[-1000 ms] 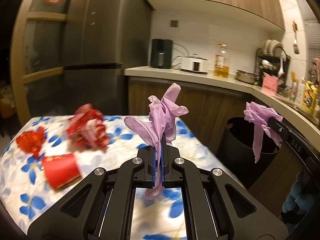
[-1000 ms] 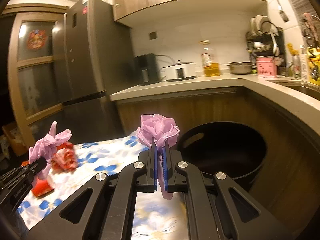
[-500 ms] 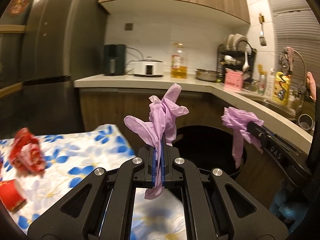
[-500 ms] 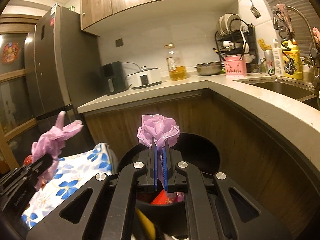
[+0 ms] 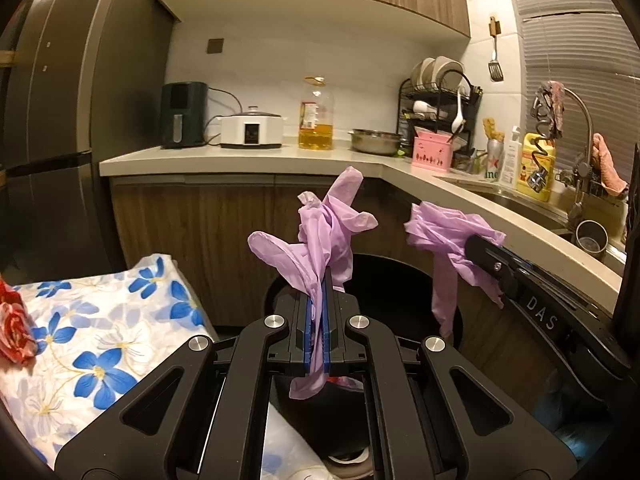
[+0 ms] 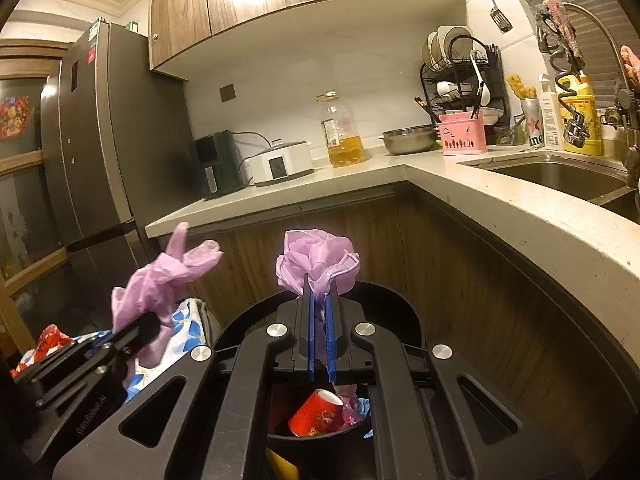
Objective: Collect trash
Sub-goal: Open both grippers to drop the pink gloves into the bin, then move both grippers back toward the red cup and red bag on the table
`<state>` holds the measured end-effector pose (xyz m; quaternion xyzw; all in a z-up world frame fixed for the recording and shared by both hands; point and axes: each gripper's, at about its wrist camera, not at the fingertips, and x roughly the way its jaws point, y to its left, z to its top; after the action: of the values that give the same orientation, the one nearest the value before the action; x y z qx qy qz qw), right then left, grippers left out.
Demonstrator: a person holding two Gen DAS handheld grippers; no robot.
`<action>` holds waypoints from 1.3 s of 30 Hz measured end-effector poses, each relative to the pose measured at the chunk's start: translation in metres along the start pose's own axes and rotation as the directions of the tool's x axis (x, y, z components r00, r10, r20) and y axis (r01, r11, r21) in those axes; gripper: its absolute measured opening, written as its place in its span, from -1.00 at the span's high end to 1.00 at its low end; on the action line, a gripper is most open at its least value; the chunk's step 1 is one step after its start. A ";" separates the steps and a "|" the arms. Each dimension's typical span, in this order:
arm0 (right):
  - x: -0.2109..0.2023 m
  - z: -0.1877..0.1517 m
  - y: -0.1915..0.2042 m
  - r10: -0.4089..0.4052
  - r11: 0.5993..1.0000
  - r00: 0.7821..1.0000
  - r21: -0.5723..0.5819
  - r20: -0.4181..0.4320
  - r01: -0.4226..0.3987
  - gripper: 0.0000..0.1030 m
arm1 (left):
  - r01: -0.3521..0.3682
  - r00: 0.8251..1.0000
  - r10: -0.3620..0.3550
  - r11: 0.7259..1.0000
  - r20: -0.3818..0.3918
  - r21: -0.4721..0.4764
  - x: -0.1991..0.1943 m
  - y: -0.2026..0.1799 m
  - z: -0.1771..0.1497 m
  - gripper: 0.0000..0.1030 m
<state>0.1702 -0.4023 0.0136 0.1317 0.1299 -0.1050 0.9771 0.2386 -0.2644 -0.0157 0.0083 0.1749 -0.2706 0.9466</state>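
**Both grippers over the bin, each clamped on a purple glove**

Left gripper (image 5: 318, 320): blue pads pressed together on a crumpled purple glove (image 5: 320, 240); glove fingers splay above the pads, a tail hangs below; held above the black trash bin (image 5: 400, 272). Right gripper (image 6: 319, 332): pads closed on a second purple glove (image 6: 316, 264), bunched into a ball above the tips, directly over the bin's opening. Inside the bin, right wrist view: a red paper cup (image 6: 318, 418) on its side, with purple plastic just beside it. Floral tablecloth (image 5: 100, 340) lies left of the bin; red crumpled wrapper (image 5: 14, 332) sits on it at the frame's left edge. Countertop (image 6: 500, 200) wraps behind and to the right of the bin.
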 end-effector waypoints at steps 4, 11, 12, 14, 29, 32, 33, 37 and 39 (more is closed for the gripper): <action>0.005 0.001 -0.001 0.014 1.000 1.000 -0.005 0.001 -0.014 0.89 | 0.019 1.000 -0.020 1.000 -0.014 -0.010 0.009 -0.001 0.000 0.95; 0.018 -0.001 -0.004 0.038 0.999 0.999 -0.004 -0.025 -0.038 0.86 | 0.040 0.999 -0.041 0.999 -0.034 -0.022 0.023 0.002 -0.004 0.95; 0.020 -0.002 -0.004 0.040 0.999 0.999 -0.005 -0.029 -0.041 0.75 | 0.046 0.998 -0.047 0.999 -0.038 -0.022 0.025 0.002 -0.004 0.94; 0.022 -0.002 -0.005 0.035 0.999 0.999 -0.006 -0.030 -0.036 0.56 | 0.051 0.998 -0.052 0.999 -0.043 -0.018 0.028 0.000 -0.005 0.94; 0.008 -0.008 -0.022 -0.012 0.999 1.000 0.051 -0.020 0.013 -0.30 | -0.004 0.996 0.001 1.000 -0.085 -0.031 0.034 0.010 -0.019 0.01; 0.003 -0.010 -0.019 -0.007 0.999 1.000 0.043 -0.024 0.008 -0.37 | -0.042 0.996 0.039 0.998 -0.080 -0.038 0.025 0.016 -0.021 -0.22; 0.001 -0.010 -0.017 -0.007 0.999 1.000 0.038 -0.024 0.008 -0.42 | -0.058 0.995 0.054 0.998 -0.078 -0.039 0.022 0.018 -0.021 -0.26; -0.005 -0.013 -0.007 -0.001 1.000 1.000 0.019 -0.024 0.002 -0.52 | -0.131 0.989 0.128 0.990 -0.067 -0.046 0.004 0.030 -0.027 -0.44; -0.009 -0.015 -0.002 0.007 1.000 1.000 0.015 -0.025 -0.007 -0.58 | -0.171 0.984 0.167 0.983 -0.064 -0.059 -0.008 0.039 -0.031 -0.48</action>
<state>0.1575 -0.3986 0.0021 0.1409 0.1407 -0.1010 0.9748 0.2421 -0.2239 -0.0449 0.0007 0.2101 -0.1830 0.9604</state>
